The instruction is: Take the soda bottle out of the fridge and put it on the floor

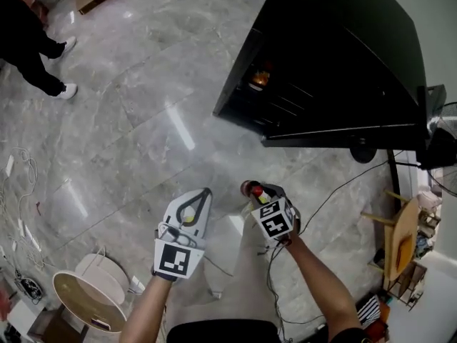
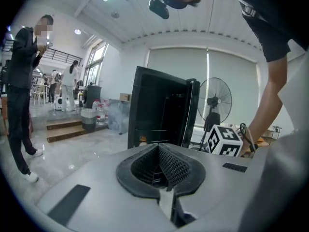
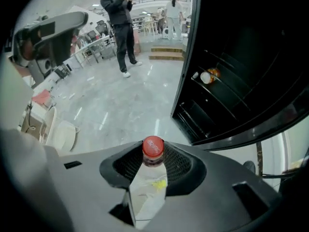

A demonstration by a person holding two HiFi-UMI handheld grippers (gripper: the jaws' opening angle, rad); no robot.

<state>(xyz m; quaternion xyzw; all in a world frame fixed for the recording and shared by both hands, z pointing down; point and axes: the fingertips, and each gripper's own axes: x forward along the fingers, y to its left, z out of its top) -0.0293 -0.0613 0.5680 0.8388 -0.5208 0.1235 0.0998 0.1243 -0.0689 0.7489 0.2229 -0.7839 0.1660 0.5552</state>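
The soda bottle (image 3: pixel 153 151), with a red cap and a pale label, sits between the jaws of my right gripper (image 3: pixel 153 170), which is shut on its neck. In the head view my right gripper (image 1: pixel 258 194) holds the bottle (image 1: pixel 251 189) above the marble floor, in front of the black fridge (image 1: pixel 335 63). The fridge door stands open, and a small orange item (image 3: pixel 210 75) lies on a fridge shelf. My left gripper (image 1: pixel 205 193) hangs to the left of the right one. Its jaws are together with nothing in them, also in the left gripper view, left gripper (image 2: pixel 161 173).
A person in black with white shoes (image 1: pixel 66 90) stands at the far left. A cable spool (image 1: pixel 89 291) and loose cables lie at lower left. A standing fan (image 1: pixel 439 145) and a wooden stool (image 1: pixel 400 238) are at the right, beside the fridge.
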